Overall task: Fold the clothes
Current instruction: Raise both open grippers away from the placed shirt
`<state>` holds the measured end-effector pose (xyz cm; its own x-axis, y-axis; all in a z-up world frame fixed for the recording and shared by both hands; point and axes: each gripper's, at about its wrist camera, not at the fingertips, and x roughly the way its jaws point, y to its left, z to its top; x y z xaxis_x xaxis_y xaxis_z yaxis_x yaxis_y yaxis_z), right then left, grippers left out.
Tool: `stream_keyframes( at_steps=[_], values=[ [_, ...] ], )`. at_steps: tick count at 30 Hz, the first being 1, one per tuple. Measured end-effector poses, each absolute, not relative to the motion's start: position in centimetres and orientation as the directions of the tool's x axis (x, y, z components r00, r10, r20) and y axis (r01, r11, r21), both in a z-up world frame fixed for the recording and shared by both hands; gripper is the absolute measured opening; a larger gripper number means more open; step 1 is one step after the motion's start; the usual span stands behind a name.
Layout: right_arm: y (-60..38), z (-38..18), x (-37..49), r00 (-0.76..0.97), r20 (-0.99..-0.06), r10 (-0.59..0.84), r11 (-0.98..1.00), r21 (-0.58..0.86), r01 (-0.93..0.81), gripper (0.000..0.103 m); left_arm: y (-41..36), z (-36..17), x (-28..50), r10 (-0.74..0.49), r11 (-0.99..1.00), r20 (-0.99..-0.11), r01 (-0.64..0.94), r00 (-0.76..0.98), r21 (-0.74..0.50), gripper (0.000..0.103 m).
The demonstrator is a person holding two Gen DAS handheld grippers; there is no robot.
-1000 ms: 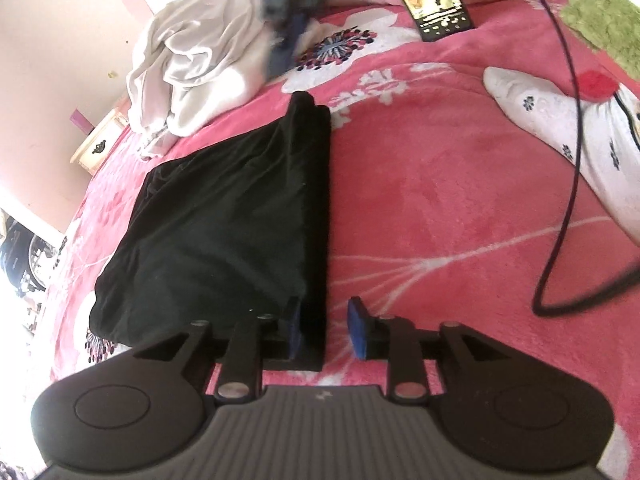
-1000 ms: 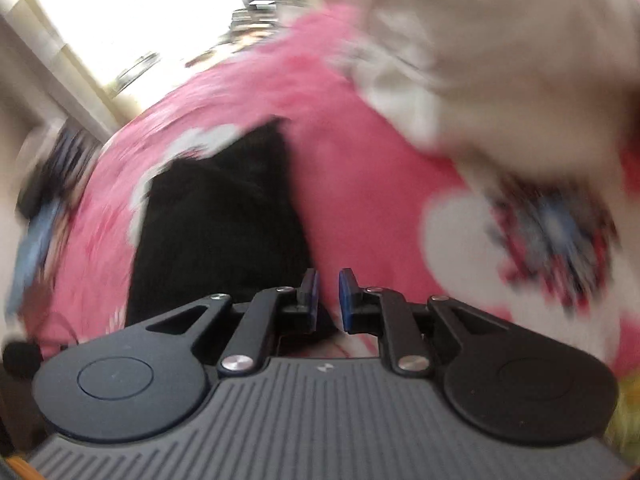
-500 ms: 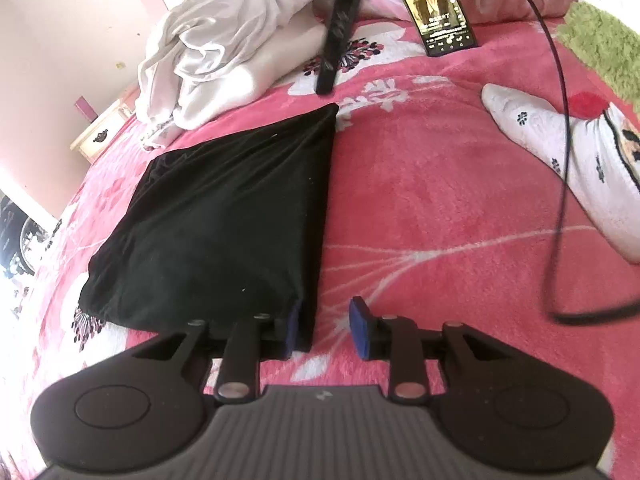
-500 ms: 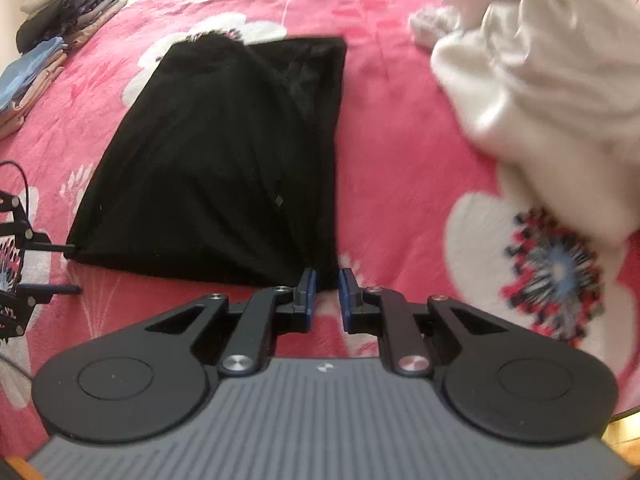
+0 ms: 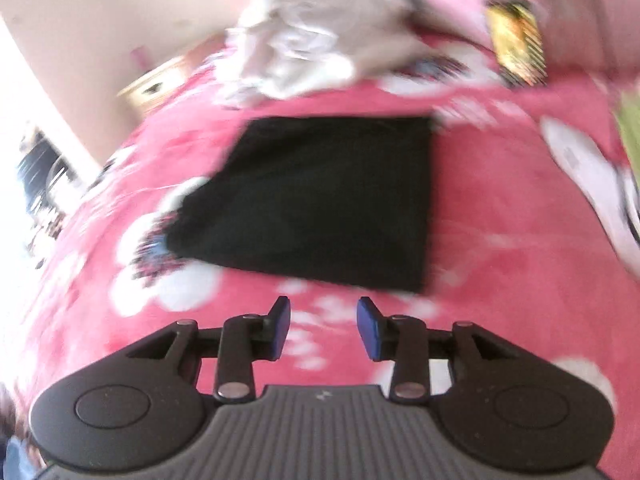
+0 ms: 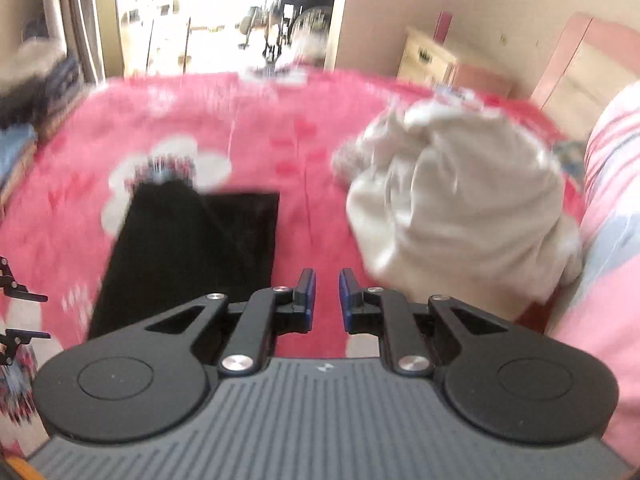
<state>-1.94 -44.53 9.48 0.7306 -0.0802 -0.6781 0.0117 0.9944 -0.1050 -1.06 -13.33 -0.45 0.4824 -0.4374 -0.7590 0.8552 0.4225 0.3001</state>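
Observation:
A black garment [image 5: 320,200] lies flat and folded in a rough rectangle on the pink flowered blanket [image 5: 500,248]. My left gripper [image 5: 323,320] hovers just short of its near edge, open, with nothing between its blue pads. In the right wrist view the same black garment [image 6: 192,248] sits left of centre. My right gripper [image 6: 327,296] is beside its right corner, open by a narrow gap with only blanket showing through. A crumpled white garment [image 6: 460,216] is heaped just right of it. Both views are motion-blurred.
The white heap [image 5: 312,52] lies beyond the black garment, with a phone [image 5: 516,52] to its right. A person's socked foot [image 5: 588,176] rests on the blanket at right. Stacked folded clothes [image 6: 24,120] sit at the left, a pink pillow [image 6: 612,200] at the right.
My left gripper let go of the black garment's edge, opened wider and drew back. The right gripper lifted off the garment's corner and swung toward the white heap. The garment now lies flat.

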Motion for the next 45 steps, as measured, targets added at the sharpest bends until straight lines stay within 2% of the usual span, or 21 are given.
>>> stream_keyframes(
  at_steps=[3, 7, 11, 13, 16, 23, 30, 34, 39, 45],
  values=[
    [-44.1, 12.0, -0.6, 0.793, -0.605, -0.079, 0.995, -0.097, 0.026, 0.014, -13.1, 3.1, 2.0, -0.430, 0.508, -0.731, 0.811, 0.530, 0.290, 0.041],
    [-43.5, 15.3, 1.8, 0.867, -0.492, -0.084, 0.995, -0.086, 0.047, 0.019, -13.7, 8.0, 5.7, -0.386, 0.574, -0.696, 0.748, 0.606, 0.333, 0.051],
    [-42.9, 18.3, 5.5, 0.919, -0.389, -0.069, 0.997, -0.061, 0.049, 0.024, -15.3, 11.9, 10.2, -0.284, 0.707, -0.680, 0.627, 0.675, 0.327, 0.053],
    [-42.4, 19.0, 7.8, 0.928, -0.367, -0.062, 0.998, -0.047, 0.049, 0.028, -16.2, 12.7, 12.7, -0.231, 0.780, -0.663, 0.543, 0.712, 0.312, 0.053],
    [-41.4, 19.5, 11.5, 0.928, -0.368, -0.049, 0.999, -0.027, 0.043, 0.029, -17.7, 12.1, 16.2, -0.182, 0.862, -0.665, 0.443, 0.724, 0.246, 0.053],
    [-38.7, 18.2, 17.3, 0.935, -0.351, 0.046, 0.999, 0.032, -0.037, 0.031, -18.8, 8.8, 19.7, -0.171, 0.914, -0.677, 0.371, 0.716, 0.162, 0.053],
    [-36.6, 17.5, 19.4, 0.958, -0.262, 0.116, 0.987, 0.139, -0.082, 0.032, -15.6, 7.9, 19.0, -0.235, 0.915, -0.589, 0.380, 0.773, 0.134, 0.052],
    [-35.2, 17.5, 20.8, 0.963, -0.235, 0.133, 0.980, 0.176, -0.092, 0.032, -12.5, 6.8, 18.6, -0.287, 0.919, -0.550, 0.388, 0.784, 0.073, 0.053],
    [-33.2, 17.7, 21.5, 0.950, -0.266, 0.165, 0.970, 0.218, -0.107, 0.032, -8.4, 5.4, 18.8, -0.305, 0.950, -0.518, 0.295, 0.799, -0.103, 0.052],
    [-33.2, 16.8, 16.8, 0.964, -0.233, 0.128, 0.934, 0.356, -0.038, 0.033, -5.7, 4.6, 20.9, -0.416, 0.906, -0.563, 0.274, 0.714, -0.322, 0.053]
  ],
)
